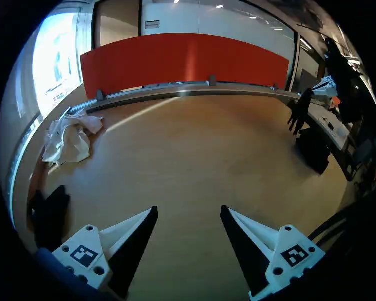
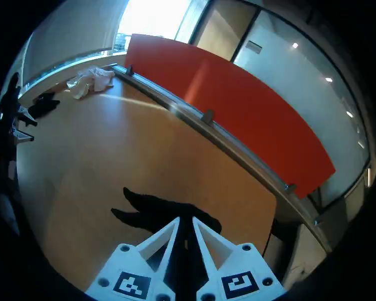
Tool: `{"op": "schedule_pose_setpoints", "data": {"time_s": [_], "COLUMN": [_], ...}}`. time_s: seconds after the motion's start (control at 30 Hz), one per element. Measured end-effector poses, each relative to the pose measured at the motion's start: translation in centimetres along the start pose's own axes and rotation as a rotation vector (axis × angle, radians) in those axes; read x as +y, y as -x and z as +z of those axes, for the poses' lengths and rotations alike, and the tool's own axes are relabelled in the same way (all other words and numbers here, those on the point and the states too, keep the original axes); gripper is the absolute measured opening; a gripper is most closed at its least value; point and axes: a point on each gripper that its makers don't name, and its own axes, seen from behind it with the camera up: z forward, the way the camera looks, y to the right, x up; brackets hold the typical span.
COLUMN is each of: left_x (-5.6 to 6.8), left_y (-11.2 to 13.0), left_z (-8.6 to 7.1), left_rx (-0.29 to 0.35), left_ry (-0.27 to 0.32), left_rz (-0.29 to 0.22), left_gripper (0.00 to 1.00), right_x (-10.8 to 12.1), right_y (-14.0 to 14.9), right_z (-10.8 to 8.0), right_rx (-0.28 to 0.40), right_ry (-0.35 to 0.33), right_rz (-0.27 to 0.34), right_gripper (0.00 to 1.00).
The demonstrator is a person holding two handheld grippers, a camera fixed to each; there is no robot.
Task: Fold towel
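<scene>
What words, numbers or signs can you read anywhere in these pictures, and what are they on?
No legible text.
Wall sign: too small and blurred to read.
Markers on left gripper and right gripper: coded squares, no words.

Orange-red divider (image 1: pixel 183 62), white towel (image 1: pixel 67 138), black towel (image 2: pixel 153 208)
</scene>
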Motion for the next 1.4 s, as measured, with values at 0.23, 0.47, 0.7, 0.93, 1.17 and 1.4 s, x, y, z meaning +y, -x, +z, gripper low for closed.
{"op": "schedule_pose_setpoints", "data": {"time_s": [0.23, 0.47, 0.7, 0.93, 1.17, 1.4], "left_x": [1.0, 1.6, 2.0, 2.5, 2.8, 2.8], "left_y": [-0.2, -0.4, -0.5, -0.3, -0.3, -0.4], "left_z": [0.2, 0.3, 0.4, 0.4, 0.4, 0.4], "left_rx": [-0.006, -0.008, -0.008, -0.011, -0.012, -0.009], "left_ry": [0.006, 0.012, 0.019, 0.032, 0.043, 0.05], "left_rz": [0.013, 0.021, 0.027, 0.034, 0.044, 0.051], "left_gripper": [0.92, 0.92, 0.92, 0.92, 0.92, 0.92], "right_x": [1.5, 2.0, 2.7, 2.4, 1.2, 0.3], "right_y": [2.1, 4.0, 6.6, 9.4, 11.5, 12.2], "right_z": [0.1, -0.3, -1.5, -3.0, -4.1, -4.7], "right_rx": [-0.023, -0.05, -0.09, -0.117, -0.134, -0.137], "right_ry": [0.007, 0.008, 0.027, 0.04, 0.045, 0.053], "right_rz": [0.023, 0.026, 0.027, 0.051, 0.064, 0.07], "right_gripper": [0.02, 0.02, 0.02, 0.02, 0.02, 0.02]}}
